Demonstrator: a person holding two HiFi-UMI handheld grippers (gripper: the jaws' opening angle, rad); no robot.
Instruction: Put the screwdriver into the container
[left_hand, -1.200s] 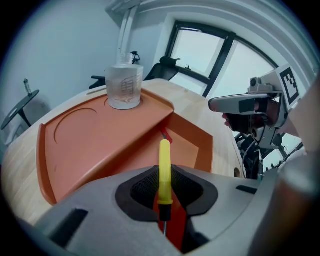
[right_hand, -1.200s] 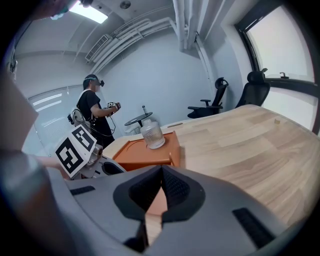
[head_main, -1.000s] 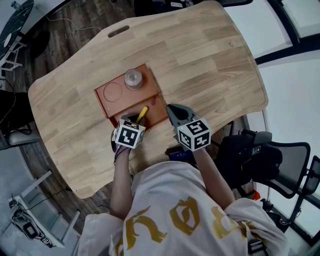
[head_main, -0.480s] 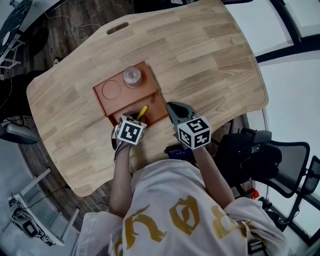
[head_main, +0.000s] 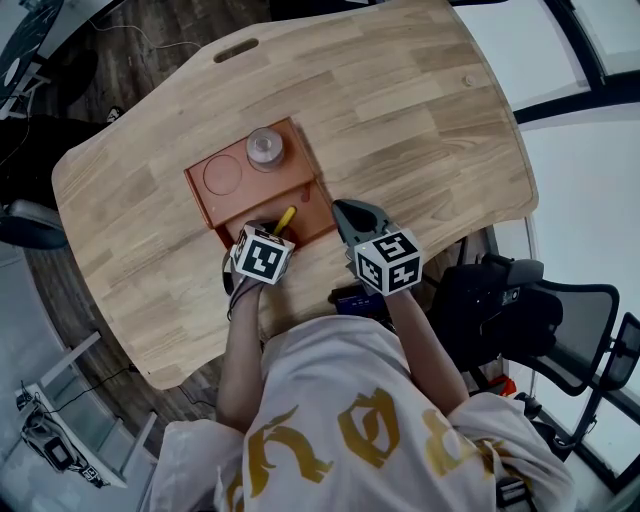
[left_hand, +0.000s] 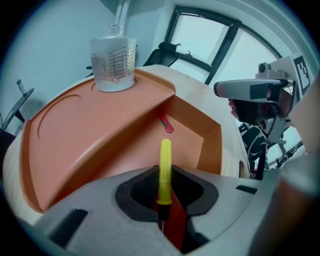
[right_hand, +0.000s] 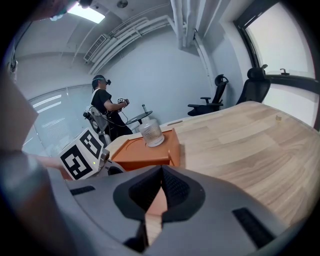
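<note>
The screwdriver (left_hand: 164, 170) has a yellow handle (head_main: 285, 222) and a dark shaft. My left gripper (left_hand: 163, 186) is shut on it, handle pointing forward over the deep compartment of the orange container (left_hand: 100, 135). In the head view the left gripper (head_main: 270, 235) sits at the near edge of the container (head_main: 300, 175). My right gripper (head_main: 352, 216) hovers just right of the container, shut with nothing held. In the right gripper view its jaws (right_hand: 161, 175) meet in front of the container (right_hand: 145, 151).
A clear measuring cup (left_hand: 113, 62) stands on the container's flat far part (head_main: 266, 151). A small red item (left_hand: 166, 122) lies in the deep compartment. The wooden table (head_main: 420, 130) stretches away to the right. An office chair (head_main: 530, 310) stands close behind at the right.
The left gripper has edged slightly forward with the screwdriver over the container's near compartment. The right gripper has hardly moved.
</note>
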